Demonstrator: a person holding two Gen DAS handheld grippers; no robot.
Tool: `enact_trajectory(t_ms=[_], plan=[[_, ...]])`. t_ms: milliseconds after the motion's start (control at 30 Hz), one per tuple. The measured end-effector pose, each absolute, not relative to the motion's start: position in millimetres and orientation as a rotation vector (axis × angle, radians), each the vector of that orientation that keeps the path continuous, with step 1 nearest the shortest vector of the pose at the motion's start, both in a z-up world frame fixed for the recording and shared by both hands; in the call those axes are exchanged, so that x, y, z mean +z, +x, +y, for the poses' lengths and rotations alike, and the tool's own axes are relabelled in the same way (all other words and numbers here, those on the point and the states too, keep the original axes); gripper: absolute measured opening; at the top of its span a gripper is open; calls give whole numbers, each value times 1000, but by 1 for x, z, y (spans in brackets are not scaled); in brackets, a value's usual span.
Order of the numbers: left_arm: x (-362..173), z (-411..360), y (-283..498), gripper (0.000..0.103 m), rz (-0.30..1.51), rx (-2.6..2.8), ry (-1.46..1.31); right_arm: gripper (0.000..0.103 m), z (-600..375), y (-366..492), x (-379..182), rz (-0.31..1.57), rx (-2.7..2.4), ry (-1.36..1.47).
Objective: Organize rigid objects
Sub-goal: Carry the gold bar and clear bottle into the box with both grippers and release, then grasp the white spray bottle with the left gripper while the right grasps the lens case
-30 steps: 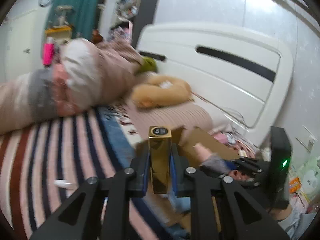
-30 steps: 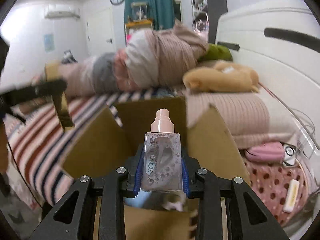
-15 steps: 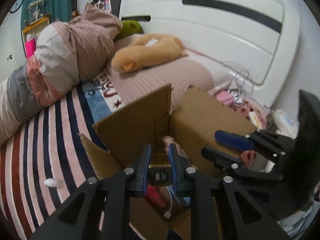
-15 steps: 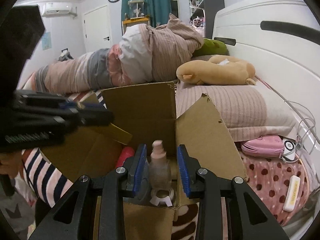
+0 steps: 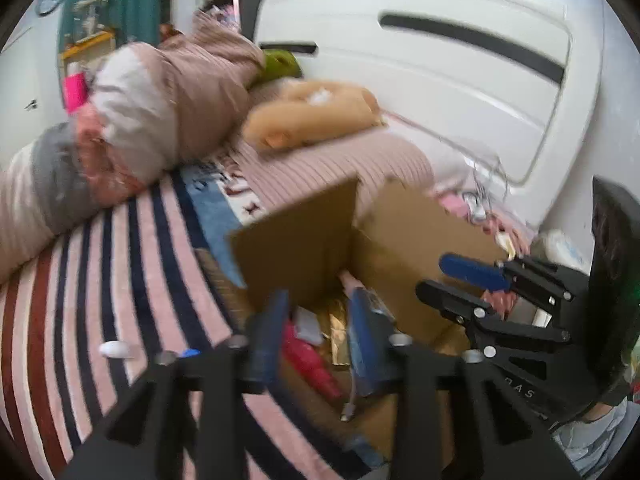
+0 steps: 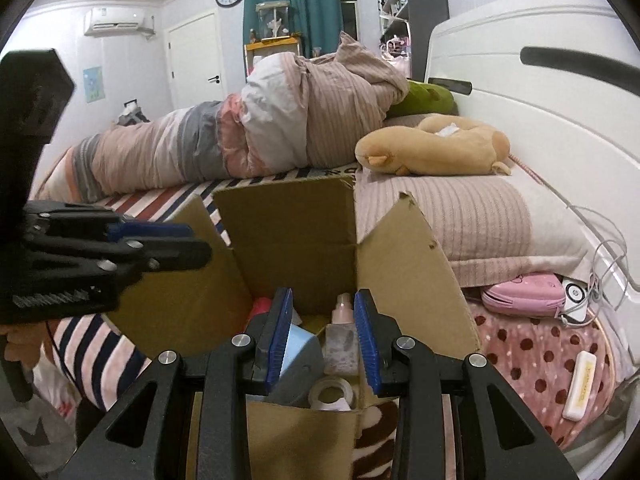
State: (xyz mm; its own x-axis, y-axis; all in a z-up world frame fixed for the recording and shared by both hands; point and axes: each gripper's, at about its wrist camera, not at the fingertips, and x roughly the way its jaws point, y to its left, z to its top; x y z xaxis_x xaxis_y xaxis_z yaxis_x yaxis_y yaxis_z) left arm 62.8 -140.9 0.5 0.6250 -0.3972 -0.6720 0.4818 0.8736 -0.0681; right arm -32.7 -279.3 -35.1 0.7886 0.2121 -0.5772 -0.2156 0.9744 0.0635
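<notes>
An open cardboard box [image 6: 288,224] stands on the bed; it also shows in the left wrist view [image 5: 304,236]. My right gripper [image 6: 323,340] is open above the box, and the clear pump bottle [image 6: 342,340] stands inside between its fingers, free of them. A tape roll [image 6: 332,394] and a light blue item [image 6: 298,344] lie beside it. My left gripper [image 5: 316,336] is open over the box's left side. The gold tube [image 5: 338,332] lies in the box below it, next to a red bottle [image 5: 310,364].
A striped bedspread [image 5: 80,280] is left of the box. A rolled duvet [image 6: 248,136], a tan plush toy [image 6: 432,146] and a ribbed pillow [image 6: 460,216] lie behind it. A pink pouch [image 6: 524,294] and a white headboard [image 6: 540,92] are to the right.
Both grippers have opened. The gold tube dropped from the left gripper into the box, and the pump bottle now stands free in the box. The left gripper has drawn back.
</notes>
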Motion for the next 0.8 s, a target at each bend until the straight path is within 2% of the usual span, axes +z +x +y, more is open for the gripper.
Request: enact_trajectory(t_ms=[167,333,400,600,633,667,733,800], plan=[[19,-71,49,60,643,-391,50,34,-241,-42,-7,552,317,2],[10,6,45,68,630,-267,-3,34,-168,-43,10,537,476,-27],[-2,32,46,69,642,-236,-17,34,-141,-42,8,548,519,-47],[-46,80,65,69,716,-179,-50,34,-72,-21,-39,703,541,-115],[-55,85,71,71,732,-176,-54,35,-65,-15,-53,739,540,-120],[-63,89,75,77,745,-175,-57,36,-61,-9,-60,760,532,-122],[-79,92,88,83,770,-166,-53,45,-59,2,-84,805,499,-121],[-94,92,105,83,803,-168,-42,50,-60,15,-106,837,453,-120]])
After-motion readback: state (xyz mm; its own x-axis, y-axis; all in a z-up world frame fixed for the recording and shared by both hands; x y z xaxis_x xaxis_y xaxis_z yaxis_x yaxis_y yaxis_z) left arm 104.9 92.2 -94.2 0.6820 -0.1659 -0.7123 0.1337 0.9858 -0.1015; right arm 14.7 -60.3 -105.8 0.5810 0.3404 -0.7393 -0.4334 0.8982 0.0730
